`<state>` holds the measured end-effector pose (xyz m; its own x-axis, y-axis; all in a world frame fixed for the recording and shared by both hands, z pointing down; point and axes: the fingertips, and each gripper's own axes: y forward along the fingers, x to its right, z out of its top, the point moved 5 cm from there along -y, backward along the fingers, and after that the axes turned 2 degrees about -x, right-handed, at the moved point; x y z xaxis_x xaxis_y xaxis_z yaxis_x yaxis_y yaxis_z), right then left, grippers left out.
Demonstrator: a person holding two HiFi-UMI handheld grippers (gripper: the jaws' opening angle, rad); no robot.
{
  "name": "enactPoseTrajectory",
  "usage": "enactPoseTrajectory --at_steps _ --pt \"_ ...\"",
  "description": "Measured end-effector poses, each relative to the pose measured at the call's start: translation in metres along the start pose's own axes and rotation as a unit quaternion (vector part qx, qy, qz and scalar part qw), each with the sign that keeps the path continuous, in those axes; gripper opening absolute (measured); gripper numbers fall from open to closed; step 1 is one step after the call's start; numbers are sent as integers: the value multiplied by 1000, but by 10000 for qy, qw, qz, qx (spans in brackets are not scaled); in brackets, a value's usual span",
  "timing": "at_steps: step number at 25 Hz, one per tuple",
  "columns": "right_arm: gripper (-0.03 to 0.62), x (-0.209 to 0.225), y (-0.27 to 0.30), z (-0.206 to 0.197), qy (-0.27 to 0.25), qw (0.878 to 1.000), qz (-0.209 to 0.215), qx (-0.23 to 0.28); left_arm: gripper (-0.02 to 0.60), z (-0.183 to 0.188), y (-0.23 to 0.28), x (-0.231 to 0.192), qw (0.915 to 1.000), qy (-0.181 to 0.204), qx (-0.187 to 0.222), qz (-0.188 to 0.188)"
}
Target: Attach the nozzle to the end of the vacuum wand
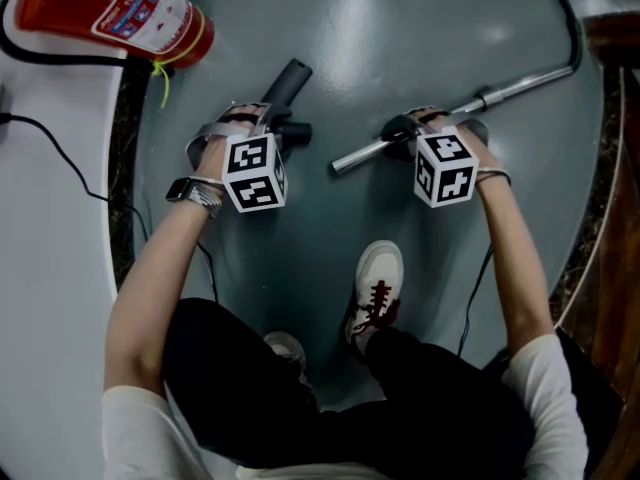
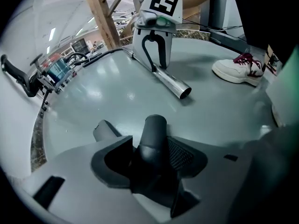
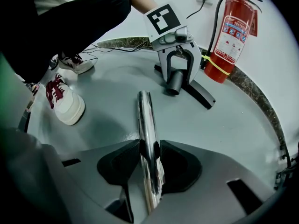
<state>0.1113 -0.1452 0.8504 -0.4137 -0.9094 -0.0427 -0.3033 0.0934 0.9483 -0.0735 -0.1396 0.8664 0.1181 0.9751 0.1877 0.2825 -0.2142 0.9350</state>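
A black nozzle [image 1: 287,86] lies on the grey round floor, its round neck [image 2: 152,134] rising between the jaws of my left gripper [image 1: 285,133]. The jaws straddle the neck and the pads do not press on it, so that gripper [image 2: 152,155] is open. A chrome vacuum wand [image 1: 500,90] runs from the upper right down to its open end [image 2: 184,92] at mid-floor. My right gripper [image 1: 405,136] is shut on the wand [image 3: 145,120] a little behind that end, pads [image 3: 157,148] against the tube. The open end points toward the nozzle [image 3: 201,94], a short gap apart.
A red fire extinguisher [image 1: 110,8] lies at the upper left beyond the speckled rim [image 1: 125,118]. The person's white shoe [image 1: 375,288] stands just below the wand's end. A dark hose [image 1: 575,28] continues from the wand at the upper right. A thin cable [image 1: 60,158] crosses the white surface on the left.
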Motion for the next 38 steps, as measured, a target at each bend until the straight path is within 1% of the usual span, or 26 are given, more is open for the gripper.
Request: enactPoseTrajectory --at_steps 6,8,11,14,18,23,27,33,38 --pt "146 7 -8 3 61 9999 -56 100 212 1 -2 1 9998 45 -30 -188" --pt "144 10 -11 4 70 9999 -85 126 210 1 -6 1 9996 -122 51 -254" --pt "144 14 -14 6 89 9998 -130 118 206 0 -13 -1 9973 -572 277 -358" --pt "145 16 -14 7 146 9997 -169 73 204 -4 -20 0 9922 -1032 527 -450" --pt "146 23 -21 12 271 9991 -295 160 202 -7 -26 8 9854 -1416 784 -535" --pt "146 34 -27 25 359 9978 -432 366 202 -4 -36 20 9694 -2006 1225 -711" --pt "146 36 -26 28 402 9974 -451 403 202 -3 -44 23 9654 -2130 1312 -733" --pt "146 39 -31 32 433 9965 -544 461 201 -4 -49 29 9639 -2217 1258 -768" --pt "146 43 -33 36 492 9954 -610 544 199 1 -51 25 9523 -2621 1360 -767"
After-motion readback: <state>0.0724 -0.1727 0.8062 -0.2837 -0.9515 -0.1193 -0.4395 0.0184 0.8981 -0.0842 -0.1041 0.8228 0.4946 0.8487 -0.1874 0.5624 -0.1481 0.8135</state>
